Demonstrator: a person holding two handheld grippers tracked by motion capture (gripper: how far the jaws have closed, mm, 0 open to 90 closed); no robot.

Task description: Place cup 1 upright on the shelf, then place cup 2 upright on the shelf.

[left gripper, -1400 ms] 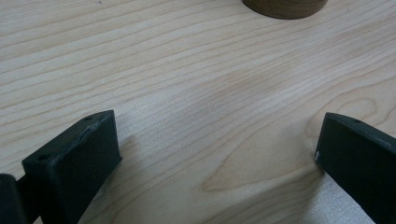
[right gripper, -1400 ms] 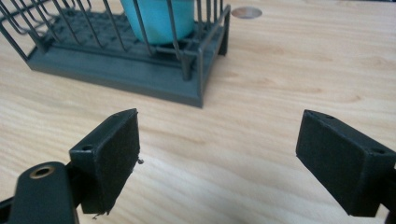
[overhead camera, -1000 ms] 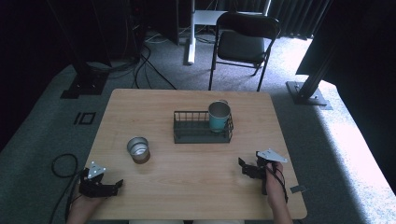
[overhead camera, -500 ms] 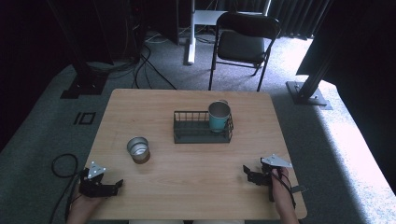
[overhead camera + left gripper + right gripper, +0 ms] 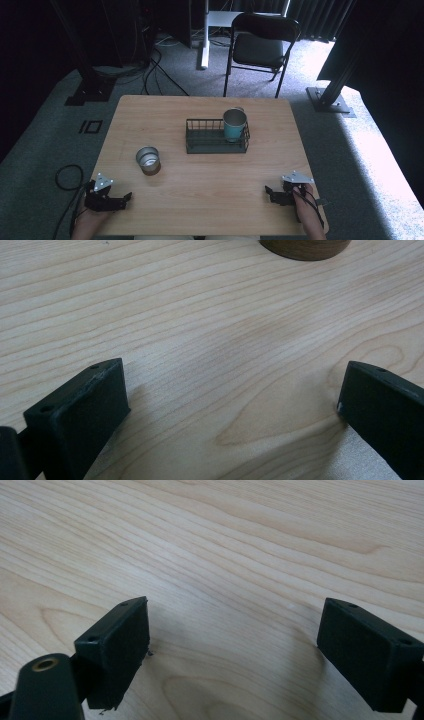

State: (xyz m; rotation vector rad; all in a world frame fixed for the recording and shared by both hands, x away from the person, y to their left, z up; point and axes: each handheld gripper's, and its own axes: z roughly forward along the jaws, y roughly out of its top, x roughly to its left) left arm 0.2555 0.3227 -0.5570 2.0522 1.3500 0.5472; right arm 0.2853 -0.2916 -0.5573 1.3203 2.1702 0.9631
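With both grippers parked low at the near edge of the table point(image 5: 200, 210), nothing is in hand yet. The left gripper point(image 5: 124, 198) sits at the near left corner, jaws spread wide and empty, bare wood between them in its own view. The right gripper point(image 5: 270, 192) mirrors it at the near right, jaws just as wide, also empty. Nearest the left one stands the cup point(image 5: 148, 160), upright on the wood, mouth open to the ceiling, long axis vertical; its brown base point(image 5: 305, 246) peeks in at the top of the left gripper view. Well apart, mid-table, the teal mug point(image 5: 234, 124) stands upright inside the wire basket point(image 5: 200, 145), at its right end. My call: the reach for the cup comes next. Best done by keeping the jaws level and wide, straddling the wall squarely, closing low on the body so it doesn't tip.
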